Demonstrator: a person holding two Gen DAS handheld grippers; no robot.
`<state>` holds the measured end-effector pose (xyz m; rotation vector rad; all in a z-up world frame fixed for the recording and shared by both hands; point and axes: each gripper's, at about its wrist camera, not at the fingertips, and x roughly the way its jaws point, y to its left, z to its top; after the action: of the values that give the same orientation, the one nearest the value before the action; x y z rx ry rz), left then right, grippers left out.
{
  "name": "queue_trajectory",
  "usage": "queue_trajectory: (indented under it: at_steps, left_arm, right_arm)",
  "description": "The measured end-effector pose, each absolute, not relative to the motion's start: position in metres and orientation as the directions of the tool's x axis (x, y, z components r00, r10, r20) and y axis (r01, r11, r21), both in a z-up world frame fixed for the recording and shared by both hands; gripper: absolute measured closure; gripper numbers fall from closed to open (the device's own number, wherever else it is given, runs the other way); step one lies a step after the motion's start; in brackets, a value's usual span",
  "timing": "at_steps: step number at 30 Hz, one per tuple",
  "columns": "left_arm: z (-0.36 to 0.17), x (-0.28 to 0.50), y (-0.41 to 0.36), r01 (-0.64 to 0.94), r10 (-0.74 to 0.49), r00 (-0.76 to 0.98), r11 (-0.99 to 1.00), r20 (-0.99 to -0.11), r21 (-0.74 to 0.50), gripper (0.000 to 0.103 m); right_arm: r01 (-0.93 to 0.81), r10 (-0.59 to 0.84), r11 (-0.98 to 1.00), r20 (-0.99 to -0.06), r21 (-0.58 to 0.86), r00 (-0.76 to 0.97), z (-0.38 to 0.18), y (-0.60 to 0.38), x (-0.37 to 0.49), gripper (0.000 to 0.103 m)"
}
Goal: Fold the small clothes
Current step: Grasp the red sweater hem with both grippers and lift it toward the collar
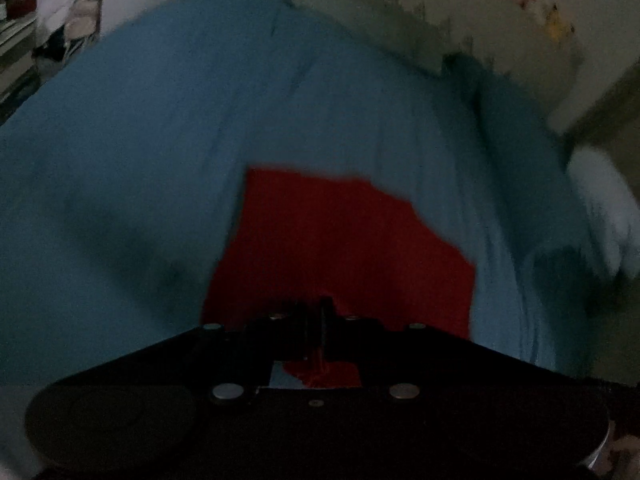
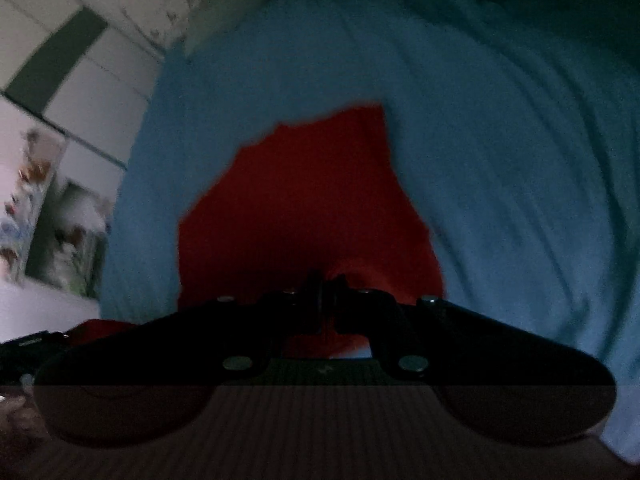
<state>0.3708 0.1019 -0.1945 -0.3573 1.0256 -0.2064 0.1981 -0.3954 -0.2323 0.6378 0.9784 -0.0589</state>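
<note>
The left tongs (image 1: 320,320) were clamped together on the near edge of a red garment (image 1: 340,240), whose soft, matte cloth ran away from them across a blue bedsheet (image 1: 140,140), wrinkled in long folds. The right tongs (image 2: 324,300) were likewise pinched shut on the near edge of the same red garment (image 2: 304,200), which narrowed to a ragged point at its far end. Both hands seemed equally near. The piece hung or lay forward of both grips, so folding probably meant carrying the held edge toward the far one.
</note>
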Motion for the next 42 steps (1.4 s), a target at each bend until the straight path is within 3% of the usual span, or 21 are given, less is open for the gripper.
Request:
queue_trajectory:
  at_steps: [6,11,15,20,22,24,25,26,27,28,30,34,37,42]
  left_arm:
    - [-0.237,0.505,0.081,-0.005,-0.307,0.556,0.928,-0.773,-0.373,0.098]
    - [-0.317,0.594,0.056,-0.058,-0.252,0.489,0.946,-0.835,-0.32,0.098]
    - [-0.359,0.62,0.045,-0.101,-0.206,0.441,0.956,-0.874,-0.276,0.098]
    - [-0.372,0.637,0.043,-0.132,-0.201,0.424,0.951,-0.883,-0.28,0.097]
    - [-0.369,0.635,0.037,-0.111,-0.175,0.434,0.963,-0.884,-0.245,0.087]
    - [-0.357,0.629,0.037,-0.097,-0.138,0.467,0.974,-0.873,-0.206,0.055]
    - [-0.346,0.619,0.038,-0.095,-0.1,0.506,0.981,-0.857,-0.171,0.03]
    - [-0.334,0.606,0.036,-0.082,-0.071,0.551,0.987,-0.831,-0.138,0.018]
    - [-0.324,0.593,0.038,-0.058,-0.059,0.588,0.992,-0.807,-0.116,0.014]
    - [-0.314,0.577,0.035,-0.019,-0.062,0.622,0.995,-0.78,-0.094,0.009]
    - [-0.303,0.538,0.022,0.103,-0.115,0.644,0.993,-0.756,-0.063,0.006]
    - [-0.329,0.491,0.003,0.289,-0.207,0.582,0.957,-0.786,-0.038,0.006]
    - [-0.363,0.479,0.006,0.296,-0.241,0.526,0.951,-0.816,-0.09,0.006]
    - [-0.392,0.484,0.022,0.262,-0.174,0.509,0.964,-0.843,-0.041,0.009]
  right_arm:
    - [0.364,0.204,0.767,-0.739,0.528,0.642,-0.263,-0.43,0.329,0.083]
    - [0.425,0.143,0.76,-0.765,0.491,0.628,-0.335,-0.447,0.426,0.083]
    - [0.472,0.101,0.761,-0.8,0.446,0.592,-0.375,-0.447,0.459,0.083]
    - [0.484,0.078,0.777,-0.824,0.402,0.561,-0.392,-0.448,0.487,0.082]
    - [0.46,0.073,0.807,-0.836,0.37,0.544,-0.398,-0.444,0.495,0.079]
    - [0.423,0.029,0.853,-0.837,0.306,0.547,-0.395,-0.433,0.486,0.061]
    - [0.414,0.002,0.865,-0.826,0.285,0.564,-0.39,-0.424,0.481,0.032]
    - [0.404,-0.025,0.873,-0.802,0.273,0.597,-0.382,-0.415,0.471,0.008]
    - [0.384,-0.045,0.883,-0.767,0.269,0.641,-0.374,-0.407,0.459,0.001]
    - [0.349,-0.052,0.898,-0.725,0.267,0.687,-0.366,-0.396,0.446,0.0]
    - [0.276,-0.033,0.928,-0.684,0.25,0.729,-0.357,-0.371,0.423,0.0]
    - [0.167,0.005,0.972,-0.726,0.165,0.688,-0.38,-0.327,0.397,0.0]
    - [0.17,0.014,0.972,-0.765,0.161,0.644,-0.409,-0.319,0.389,0.0]
    - [0.173,-0.003,0.976,-0.78,0.135,0.625,-0.433,-0.341,0.377,0.0]
